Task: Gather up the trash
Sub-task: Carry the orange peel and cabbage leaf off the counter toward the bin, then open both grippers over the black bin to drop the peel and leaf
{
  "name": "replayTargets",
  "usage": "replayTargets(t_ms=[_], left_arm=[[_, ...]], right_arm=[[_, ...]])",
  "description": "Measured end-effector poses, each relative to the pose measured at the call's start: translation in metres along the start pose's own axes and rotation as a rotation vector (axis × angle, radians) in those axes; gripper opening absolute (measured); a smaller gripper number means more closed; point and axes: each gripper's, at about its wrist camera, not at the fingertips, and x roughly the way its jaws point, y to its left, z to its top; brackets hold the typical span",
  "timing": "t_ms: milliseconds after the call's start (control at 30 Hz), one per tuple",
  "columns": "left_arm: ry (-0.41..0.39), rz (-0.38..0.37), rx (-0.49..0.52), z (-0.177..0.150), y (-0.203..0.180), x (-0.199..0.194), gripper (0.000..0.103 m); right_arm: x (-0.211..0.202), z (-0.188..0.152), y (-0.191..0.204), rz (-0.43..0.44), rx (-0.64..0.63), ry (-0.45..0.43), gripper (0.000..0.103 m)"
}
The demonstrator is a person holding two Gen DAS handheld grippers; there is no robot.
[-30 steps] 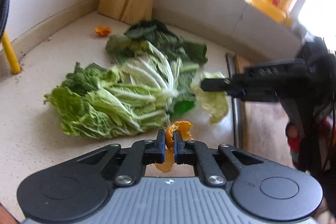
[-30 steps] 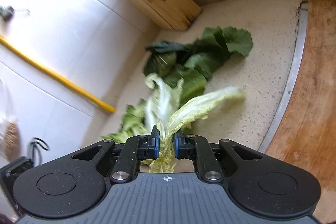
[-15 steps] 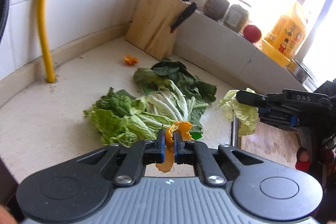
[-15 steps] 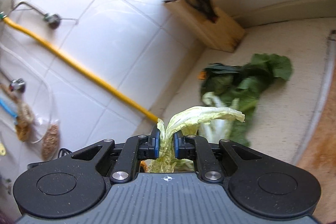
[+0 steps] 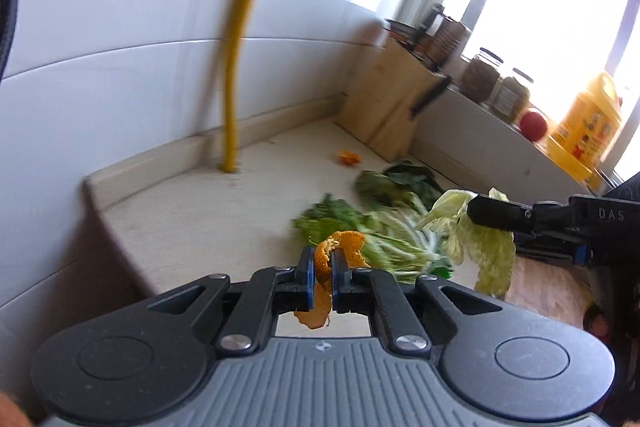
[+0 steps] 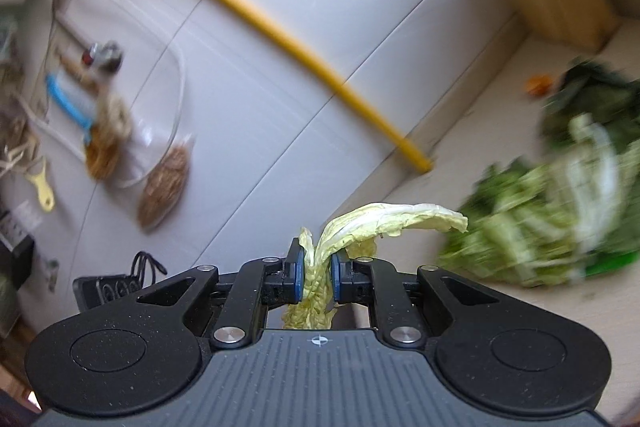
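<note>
My left gripper (image 5: 321,269) is shut on a curled orange peel (image 5: 347,247), held in the air above the pale counter (image 5: 192,211). My right gripper (image 6: 316,277) is shut on a pale green cabbage leaf (image 6: 394,220) that droops to the right. In the left wrist view the right gripper (image 5: 496,215) shows at the right with that cabbage leaf (image 5: 490,247) hanging from it. A heap of cabbage and dark greens (image 5: 380,215) lies on the counter, and the same heap of greens (image 6: 560,203) fills the right of the right wrist view. A small orange scrap (image 5: 349,158) lies near the knife block.
A wooden knife block (image 5: 390,111) stands in the corner. A yellow pipe (image 5: 236,75) runs down the tiled wall to the counter. Jars, a red fruit (image 5: 533,122) and a yellow oil bottle (image 5: 588,121) line the windowsill. Utensils and a mesh bag (image 6: 164,187) hang on the wall.
Both grippers have risen and swung left, away from the heap of greens, each still holding its scrap. More of the tiled wall and the counter's left edge now shows.
</note>
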Motion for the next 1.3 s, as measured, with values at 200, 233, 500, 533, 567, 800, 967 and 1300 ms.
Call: replayTargets(t_ms=[200, 233, 500, 533, 567, 800, 967, 1300], left_arm=[[-0.027, 0.079, -0.042, -0.012, 0.045, -0.037, 0.007], [-0.028, 0.096, -0.051, -0.014, 0.053, -0.041, 0.007], [0.011, 0.206, -0.085, -0.035, 0.103, -0.054, 0.007], [0.018, 0.213, -0.087, -0.037, 0.108, -0.053, 0.007], [0.025, 0.220, -0.090, -0.039, 0.113, -0.052, 0.007], [0.132, 0.293, -0.080, -0.056, 0.149, -0.027, 0.028], [0.169, 0.297, -0.098, -0.065, 0.165, -0.015, 0.033], [0.158, 0.308, -0.141, -0.070, 0.182, -0.026, 0.035]], right_arm=[[0.063, -0.026, 0.030, 0.056, -0.032, 0.120, 0.018], [0.071, -0.031, 0.032, 0.062, -0.034, 0.140, 0.018], [0.146, -0.065, 0.053, 0.059, -0.066, 0.290, 0.021], [0.154, -0.068, 0.054, 0.052, -0.072, 0.306, 0.022], [0.164, -0.072, 0.055, 0.050, -0.072, 0.327, 0.023], [0.225, -0.096, 0.044, -0.040, -0.061, 0.457, 0.044], [0.246, -0.108, 0.033, -0.087, -0.030, 0.498, 0.057], [0.267, -0.118, 0.028, -0.132, -0.006, 0.549, 0.065]])
